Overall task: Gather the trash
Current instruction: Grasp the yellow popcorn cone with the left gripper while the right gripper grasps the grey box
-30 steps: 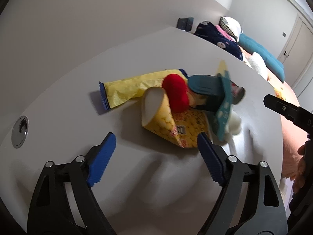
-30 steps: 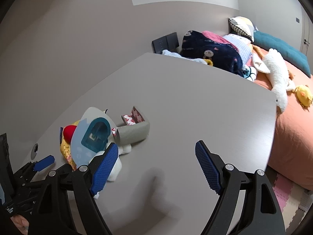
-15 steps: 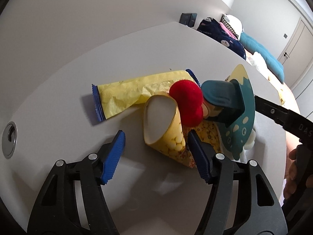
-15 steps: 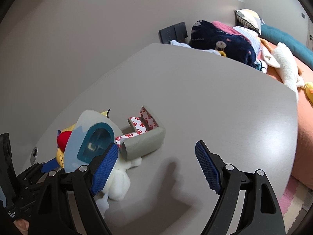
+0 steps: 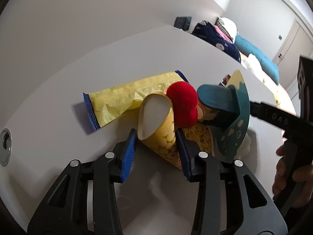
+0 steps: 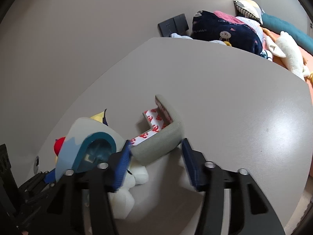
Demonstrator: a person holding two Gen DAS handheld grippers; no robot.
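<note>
A yellow paper cup (image 5: 156, 125) lies on its side on the grey table (image 5: 58, 98). My left gripper (image 5: 156, 143) has its blue pads against both sides of the cup. A yellow wrapper (image 5: 125, 98) lies behind it, with a red pompom (image 5: 183, 105) and a teal toy (image 5: 230, 117) to the right. In the right wrist view, my right gripper (image 6: 155, 152) straddles a grey foam corner guard (image 6: 162, 143) with red-printed tape; its jaws stand narrowed around the guard, the right pad slightly apart. The teal toy (image 6: 92, 146) and white stuffing (image 6: 129, 186) lie to the left.
A round metal grommet (image 5: 4, 148) sits in the table at the left. A wall runs behind the table. Beyond the table's far edge is a bed with a dark blue blanket (image 6: 225, 31), pillows and a plush toy (image 6: 289, 52). A black wall socket (image 6: 173, 26) is nearby.
Both grippers moved forward and closed in. The left jaws narrowed onto the yellow cup. The right jaws narrowed around the grey corner guard.
</note>
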